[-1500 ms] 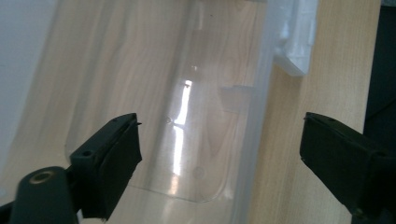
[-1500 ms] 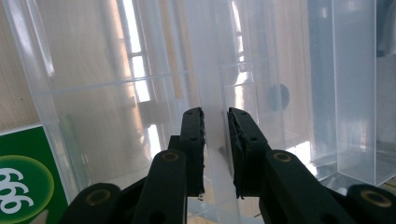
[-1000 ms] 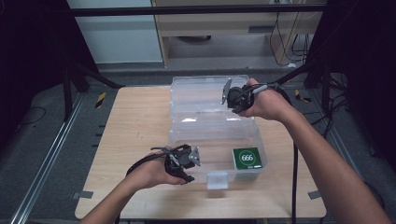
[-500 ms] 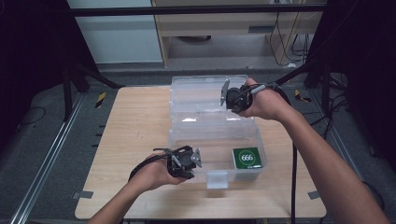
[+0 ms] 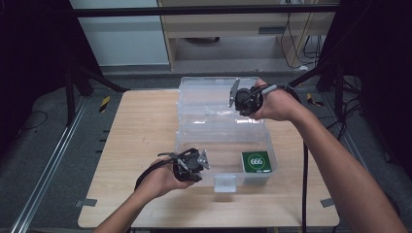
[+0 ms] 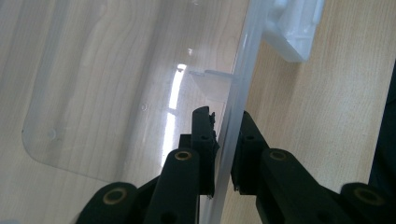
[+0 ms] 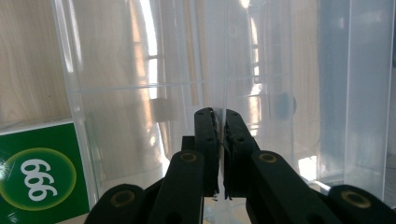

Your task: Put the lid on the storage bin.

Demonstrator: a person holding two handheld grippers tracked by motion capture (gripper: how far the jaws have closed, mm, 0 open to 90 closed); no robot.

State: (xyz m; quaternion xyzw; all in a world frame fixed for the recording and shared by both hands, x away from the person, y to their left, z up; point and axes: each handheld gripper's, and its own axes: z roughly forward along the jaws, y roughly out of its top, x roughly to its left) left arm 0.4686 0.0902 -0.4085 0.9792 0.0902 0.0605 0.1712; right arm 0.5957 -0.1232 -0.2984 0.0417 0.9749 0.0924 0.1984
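Note:
A clear plastic box (image 5: pixel 268 151) stands on the wooden table with its lid (image 5: pixel 204 94) swung up at the back. A green pack marked 666 (image 5: pixel 256 161) lies in the box's front right corner. My left gripper (image 5: pixel 197 162) is shut on the box's front wall (image 6: pixel 240 84), one jaw inside and one outside, to the left of the white latch (image 6: pixel 292 28). My right gripper (image 5: pixel 238 99) is shut on the edge of the raised lid (image 7: pixel 261 60). The green pack (image 7: pixel 39 175) shows through the clear plastic in the right gripper view, low on the left.
The table (image 5: pixel 141 131) has bare wood left of the box and along its front edge. A metal rail (image 5: pixel 48 165) runs beside the table on the left. A shelf unit (image 5: pixel 233 29) and cables (image 5: pixel 296 34) stand behind it.

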